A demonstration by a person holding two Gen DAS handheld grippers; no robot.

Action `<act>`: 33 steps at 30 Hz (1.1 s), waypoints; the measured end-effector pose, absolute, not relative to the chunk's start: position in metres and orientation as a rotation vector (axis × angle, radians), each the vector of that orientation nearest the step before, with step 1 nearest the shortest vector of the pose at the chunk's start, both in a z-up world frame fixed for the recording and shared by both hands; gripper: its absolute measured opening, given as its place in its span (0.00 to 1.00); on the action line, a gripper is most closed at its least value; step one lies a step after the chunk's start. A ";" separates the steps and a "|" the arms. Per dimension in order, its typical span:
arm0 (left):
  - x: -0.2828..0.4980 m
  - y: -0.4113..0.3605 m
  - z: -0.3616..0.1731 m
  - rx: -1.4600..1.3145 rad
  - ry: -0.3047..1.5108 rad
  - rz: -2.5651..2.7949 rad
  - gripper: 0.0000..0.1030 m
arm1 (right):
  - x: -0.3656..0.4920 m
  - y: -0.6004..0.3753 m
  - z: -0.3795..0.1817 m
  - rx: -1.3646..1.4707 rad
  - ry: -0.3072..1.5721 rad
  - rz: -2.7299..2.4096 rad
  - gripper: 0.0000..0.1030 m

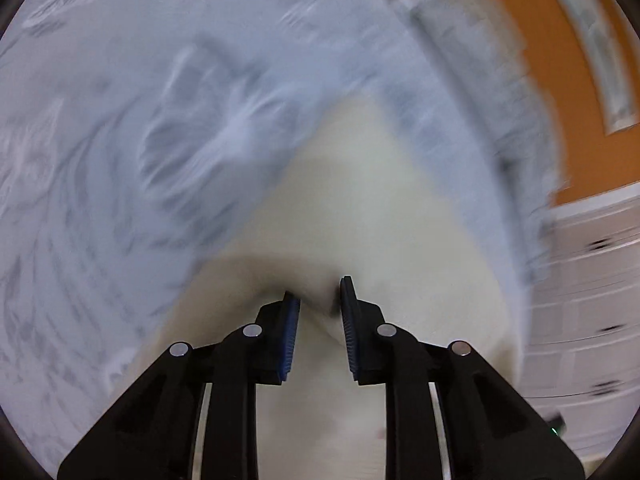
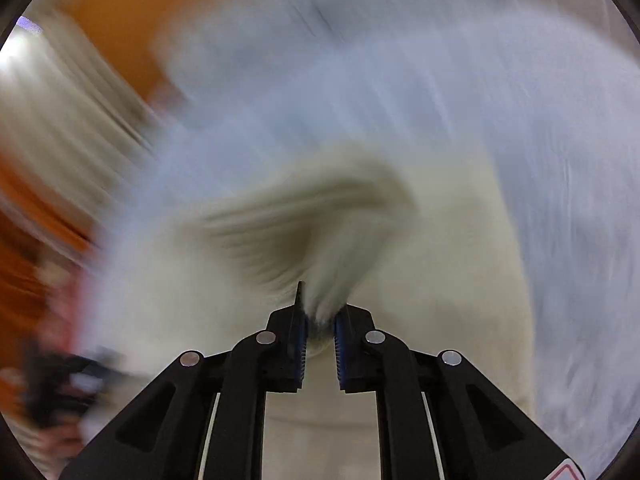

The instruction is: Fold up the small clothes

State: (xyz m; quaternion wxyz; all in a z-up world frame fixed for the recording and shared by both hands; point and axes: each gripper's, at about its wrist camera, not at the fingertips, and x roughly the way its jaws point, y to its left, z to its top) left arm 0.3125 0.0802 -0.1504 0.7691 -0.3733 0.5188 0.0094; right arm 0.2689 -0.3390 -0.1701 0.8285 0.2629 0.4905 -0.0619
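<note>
gripping the cream-white garment [image 1: 360, 208] at two spots, both tools have it bunched between their blue pads over the pale grey patterned bedsheet [image 1: 120, 120]. the left gripper [image 1: 320, 300] has its jaws narrowed on a raised fold of the cloth, though a gap shows and only the fold's ridge seems caught; the right gripper [image 2: 320, 312] has its jaws nearly together with fabric pinched and fanning out from the tips. both views are smeared with blur, so i judge things are moving fast, and that is the risk: a quick swing could pull the thin pinch out of the left jaws, or drag the sheet up with the garment and spoil the fold. the left view alone shows a white chest of drawers [image 1: 592, 288] beside the bed; the right view alone shows a dark blurred object [image 2: 60, 384] low at its left, which i cannot identify.
</note>
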 end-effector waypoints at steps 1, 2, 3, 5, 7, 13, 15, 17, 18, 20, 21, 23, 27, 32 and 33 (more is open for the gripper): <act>0.308 0.081 -0.157 -0.829 1.104 0.009 0.20 | 0.258 -0.344 -0.161 0.593 0.937 -0.115 0.09; 0.305 0.084 -0.157 -0.835 1.085 0.000 0.20 | 0.256 -0.346 -0.156 0.629 0.941 -0.123 0.09; 0.304 0.084 -0.156 -0.826 1.079 -0.009 0.20 | 0.250 -0.349 -0.150 0.711 0.915 -0.109 0.09; 0.308 0.083 -0.156 -0.789 1.080 -0.023 0.21 | 0.245 -0.347 -0.143 0.699 0.871 -0.089 0.09; 0.306 0.082 -0.158 -0.766 1.080 -0.025 0.21 | 0.250 -0.342 -0.160 0.615 0.957 -0.116 0.08; 0.305 0.081 -0.161 -0.715 1.062 -0.063 0.21 | 0.223 -0.348 -0.138 0.668 0.908 -0.221 0.22; 0.297 0.077 -0.161 -0.685 1.028 -0.073 0.21 | 0.204 -0.346 -0.121 0.645 0.825 -0.379 0.24; 0.294 0.070 -0.160 -0.634 1.002 -0.069 0.21 | 0.199 -0.335 -0.108 0.664 0.762 -0.329 0.24; 0.292 0.066 -0.159 -0.600 0.988 -0.063 0.21 | 0.208 -0.324 -0.105 0.648 0.782 -0.267 0.23; 0.290 0.063 -0.158 -0.572 0.969 -0.056 0.21 | 0.233 -0.293 -0.104 0.499 0.870 -0.123 0.21; 0.289 0.062 -0.158 -0.559 0.960 -0.057 0.21 | 0.249 -0.277 -0.108 0.408 0.903 -0.091 0.18; 0.288 0.060 -0.158 -0.524 0.946 -0.069 0.21 | 0.274 -0.264 -0.140 0.207 1.003 -0.142 0.12; 0.291 0.062 -0.157 -0.502 0.962 -0.098 0.21 | 0.268 -0.308 -0.153 0.446 1.027 -0.169 0.00; 0.282 0.079 -0.146 -0.587 1.007 -0.113 0.36 | 0.172 -0.333 -0.103 0.550 0.914 -0.291 0.30; 0.272 0.084 -0.140 -0.591 1.008 -0.106 0.39 | 0.144 -0.337 -0.100 0.562 0.912 -0.304 0.35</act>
